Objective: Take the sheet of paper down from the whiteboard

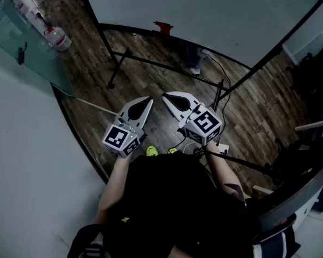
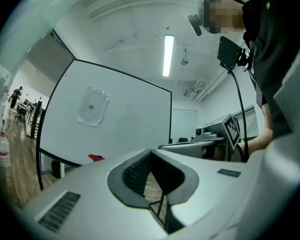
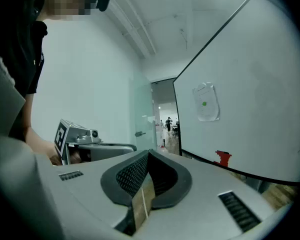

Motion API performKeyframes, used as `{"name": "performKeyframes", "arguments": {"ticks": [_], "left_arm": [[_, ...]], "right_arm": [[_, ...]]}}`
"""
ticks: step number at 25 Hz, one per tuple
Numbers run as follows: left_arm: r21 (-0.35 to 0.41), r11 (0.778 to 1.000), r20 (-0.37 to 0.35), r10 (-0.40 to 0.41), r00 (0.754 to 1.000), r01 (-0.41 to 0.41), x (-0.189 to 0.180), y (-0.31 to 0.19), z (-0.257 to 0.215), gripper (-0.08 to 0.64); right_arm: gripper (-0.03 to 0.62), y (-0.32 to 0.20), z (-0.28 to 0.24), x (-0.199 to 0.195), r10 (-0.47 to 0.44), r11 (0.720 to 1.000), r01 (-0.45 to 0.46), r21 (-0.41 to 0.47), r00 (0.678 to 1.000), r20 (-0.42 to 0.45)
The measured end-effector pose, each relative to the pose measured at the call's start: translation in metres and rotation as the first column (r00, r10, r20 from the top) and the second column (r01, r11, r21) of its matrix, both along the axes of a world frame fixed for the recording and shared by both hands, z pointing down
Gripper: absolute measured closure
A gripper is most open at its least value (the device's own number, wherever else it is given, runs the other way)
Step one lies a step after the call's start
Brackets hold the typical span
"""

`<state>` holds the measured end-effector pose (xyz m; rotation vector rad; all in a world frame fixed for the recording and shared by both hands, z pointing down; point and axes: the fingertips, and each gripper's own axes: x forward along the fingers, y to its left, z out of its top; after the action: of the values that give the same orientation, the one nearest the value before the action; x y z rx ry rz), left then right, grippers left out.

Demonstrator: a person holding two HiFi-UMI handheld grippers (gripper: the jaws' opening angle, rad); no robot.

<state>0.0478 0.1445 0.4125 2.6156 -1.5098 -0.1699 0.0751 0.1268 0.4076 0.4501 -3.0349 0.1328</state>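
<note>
Nearest, the left gripper (image 2: 150, 153) and the right gripper (image 3: 147, 155) are held level and side by side in front of the person's body. Each has its jaws pressed together at the tips with nothing between them. Beyond them lies a stretch of wooden floor (image 1: 151, 69), so both are well apart from the whiteboard (image 2: 130, 129). Farther off, the sheet of paper (image 2: 95, 115) hangs high on the board's face with a green dot (image 3: 204, 103) at its middle, probably a magnet, and a small red object (image 3: 222, 157) sits on the lower edge below. By my reading nothing is done yet: the approach, the grasp and the pull-down are all left.
</note>
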Motion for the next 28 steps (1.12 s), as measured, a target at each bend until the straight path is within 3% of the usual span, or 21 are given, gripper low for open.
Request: {"name": "performKeyframes", "arguments": {"ticks": [8, 28], "left_arm": [[0.000, 1.000, -0.010, -0.007, 1.000, 0.007, -0.001, -0.002, -0.002, 0.537], [-0.004, 1.000, -0.028, 0.029, 0.999, -0.029, -0.024, -0.003, 0.002, 0.537]], "right_arm": [[0.571, -0.003, -0.005, 0.001, -0.002, 1.000, 0.003, -0.022, 0.999, 0.038], [0.571, 0.000, 0.008, -0.025, 0.021, 0.999, -0.022, -0.023, 0.999, -0.036]]}}
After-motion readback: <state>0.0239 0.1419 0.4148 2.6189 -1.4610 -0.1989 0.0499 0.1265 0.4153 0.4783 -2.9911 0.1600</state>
